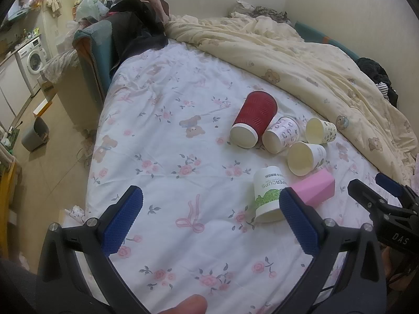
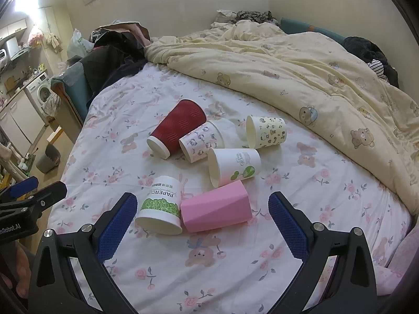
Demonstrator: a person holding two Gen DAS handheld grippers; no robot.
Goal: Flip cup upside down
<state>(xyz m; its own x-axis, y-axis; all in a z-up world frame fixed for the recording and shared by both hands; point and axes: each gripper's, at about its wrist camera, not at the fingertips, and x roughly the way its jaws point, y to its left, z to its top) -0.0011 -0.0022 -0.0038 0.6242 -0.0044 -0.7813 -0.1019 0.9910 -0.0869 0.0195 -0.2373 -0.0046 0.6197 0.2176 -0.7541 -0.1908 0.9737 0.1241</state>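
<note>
Several cups lie on their sides on the flowered bed sheet (image 2: 209,274). Nearest is a white cup with green leaves (image 2: 161,206) (image 1: 268,195), beside a pink cup (image 2: 216,208) (image 1: 314,187). Behind lie a white cup with a green print (image 2: 234,166) (image 1: 306,158), a cream patterned cup (image 2: 265,132) (image 1: 320,130), a pink-print cup (image 2: 200,141) (image 1: 281,134) and a red ribbed cup (image 2: 178,130) (image 1: 254,119). My right gripper (image 2: 203,222) is open and empty, just short of the white and pink cups. My left gripper (image 1: 209,222) is open and empty, left of them.
A rumpled cream duvet (image 2: 301,78) covers the far and right side of the bed. Dark clothes (image 2: 112,57) pile at the far left corner. The bed's left edge drops to a floor with a grey bin (image 2: 48,158) and a washing machine (image 2: 42,91).
</note>
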